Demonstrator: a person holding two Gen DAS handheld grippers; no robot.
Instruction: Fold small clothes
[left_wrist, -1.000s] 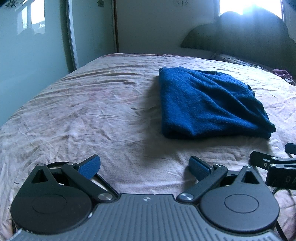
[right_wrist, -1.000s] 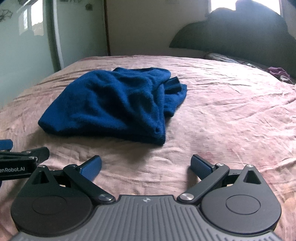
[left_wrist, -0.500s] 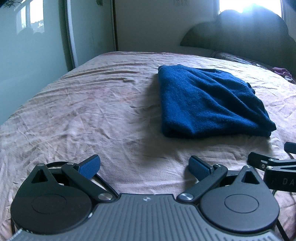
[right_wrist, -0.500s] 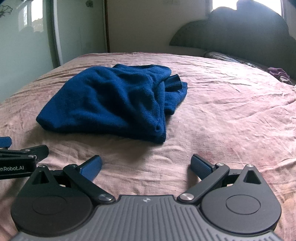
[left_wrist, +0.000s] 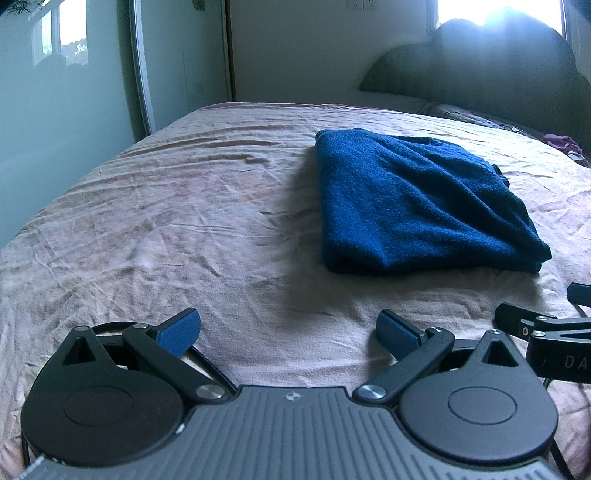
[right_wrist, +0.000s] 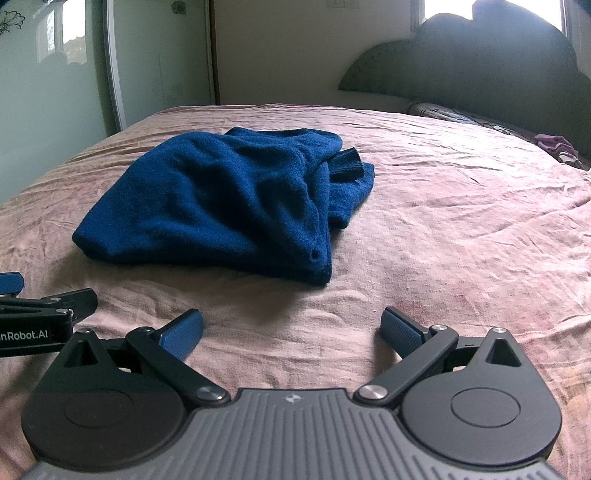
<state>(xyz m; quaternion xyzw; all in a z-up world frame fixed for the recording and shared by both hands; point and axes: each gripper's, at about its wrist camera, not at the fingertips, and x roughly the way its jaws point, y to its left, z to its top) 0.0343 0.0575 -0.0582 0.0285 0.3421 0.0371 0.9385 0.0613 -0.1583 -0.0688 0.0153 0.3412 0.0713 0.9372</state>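
A dark blue fleecy garment (left_wrist: 417, 203) lies folded into a rough rectangle on the pink bedsheet (left_wrist: 184, 221). In the right wrist view the same garment (right_wrist: 229, 199) shows a ribbed cuff sticking out at its far right side. My left gripper (left_wrist: 288, 330) hovers open over bare sheet, short of the garment's near left corner. My right gripper (right_wrist: 291, 330) is open too, short of the garment's near right corner, with nothing between its fingers. Each gripper's arm shows at the edge of the other's view.
The bed's dark headboard (left_wrist: 480, 62) rises at the far end. A small purple cloth (right_wrist: 554, 146) lies by the pillow at the far right. A glossy wardrobe door (left_wrist: 55, 92) runs along the left side of the bed.
Both grippers have drawn back slightly and tilted up a little, so the garment sits a bit farther off. It has not moved. Both stay open.
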